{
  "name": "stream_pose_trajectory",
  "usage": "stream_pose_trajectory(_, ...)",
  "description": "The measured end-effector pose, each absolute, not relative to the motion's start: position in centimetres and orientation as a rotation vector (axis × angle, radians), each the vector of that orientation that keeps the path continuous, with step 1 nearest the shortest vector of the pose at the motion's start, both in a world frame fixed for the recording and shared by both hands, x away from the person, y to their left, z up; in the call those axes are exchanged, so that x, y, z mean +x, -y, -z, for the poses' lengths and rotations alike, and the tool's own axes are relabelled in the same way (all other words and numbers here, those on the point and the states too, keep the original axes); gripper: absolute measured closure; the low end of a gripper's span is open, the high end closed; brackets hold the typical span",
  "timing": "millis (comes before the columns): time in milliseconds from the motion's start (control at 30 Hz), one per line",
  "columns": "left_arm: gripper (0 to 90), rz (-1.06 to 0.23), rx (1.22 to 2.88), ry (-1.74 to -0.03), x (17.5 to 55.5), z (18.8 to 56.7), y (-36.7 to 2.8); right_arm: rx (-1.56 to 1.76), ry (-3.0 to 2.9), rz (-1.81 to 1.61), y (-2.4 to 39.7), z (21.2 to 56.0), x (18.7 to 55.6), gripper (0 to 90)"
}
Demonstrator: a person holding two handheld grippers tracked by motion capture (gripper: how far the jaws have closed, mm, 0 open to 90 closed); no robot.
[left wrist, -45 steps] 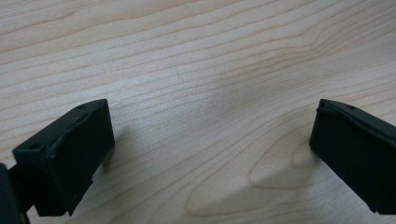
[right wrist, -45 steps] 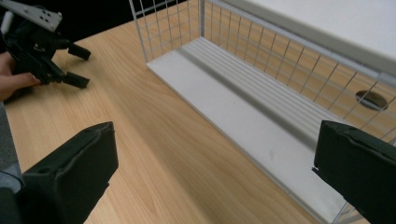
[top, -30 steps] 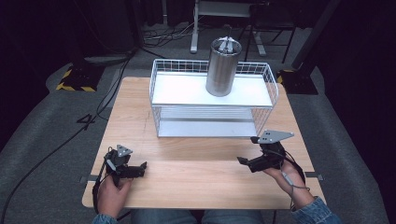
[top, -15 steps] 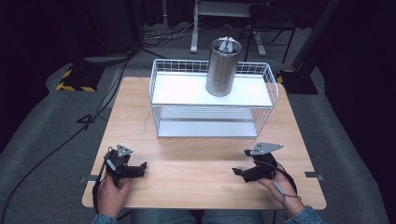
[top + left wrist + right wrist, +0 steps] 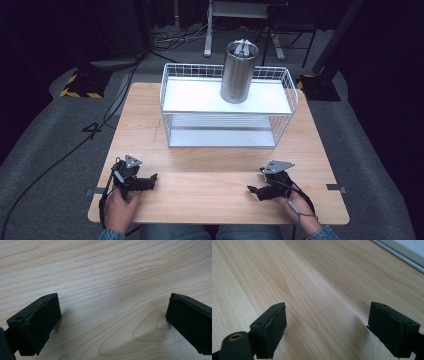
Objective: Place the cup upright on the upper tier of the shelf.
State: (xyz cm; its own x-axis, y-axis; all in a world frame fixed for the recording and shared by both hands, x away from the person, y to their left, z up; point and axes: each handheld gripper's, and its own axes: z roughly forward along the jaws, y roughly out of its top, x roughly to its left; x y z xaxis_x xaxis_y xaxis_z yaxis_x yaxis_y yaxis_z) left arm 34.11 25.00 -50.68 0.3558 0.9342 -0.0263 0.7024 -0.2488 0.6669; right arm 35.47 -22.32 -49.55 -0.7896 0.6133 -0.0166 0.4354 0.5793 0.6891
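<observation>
At the near edge of the wooden table (image 5: 200, 165) a person's two hands each rest a gripper on the bare wood, well apart from each other. The left gripper (image 5: 152, 179) lies at the near left with its jaws pointing toward the middle. In its own view they stand wide apart and released, with only wood grain between them. The right gripper (image 5: 251, 190) lies at the near right and also points inward. Its jaws have just been closing, yet in its own view they stand apart with nothing between them, gripping nothing. Farther back, across a stretch of clear wood, a white wire rack (image 5: 220, 122) stands at the far half of the table. A metal canister (image 5: 237, 75) stands upright on the rack's top shelf, right of centre, with some grey pieces in its mouth that are too small to make out. Beyond the table lie dark floor, cables and a yellow-and-black striped block (image 5: 80, 87).
</observation>
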Motion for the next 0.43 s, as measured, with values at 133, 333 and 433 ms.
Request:
stream_pose_trajectory(133, 0.3, -0.511, 2.033, -1.416, 34.11, 50.69, -25.0, 0.881, -2.543, -1.035, 22.42, 50.19, 35.53, 12.2)
stream_pose_trajectory(333, 0.3, -0.511, 2.032, -1.416, 34.1, 50.69, -25.0, 0.916, -2.499, -1.056, 22.35, 50.65, 35.59, 4.5)
stream_pose_trajectory(433, 0.3, -0.511, 2.034, -1.415, 34.1, 50.69, -25.0, 0.939, -2.493, -1.039, 22.27, 50.7, 35.74, 0.6)
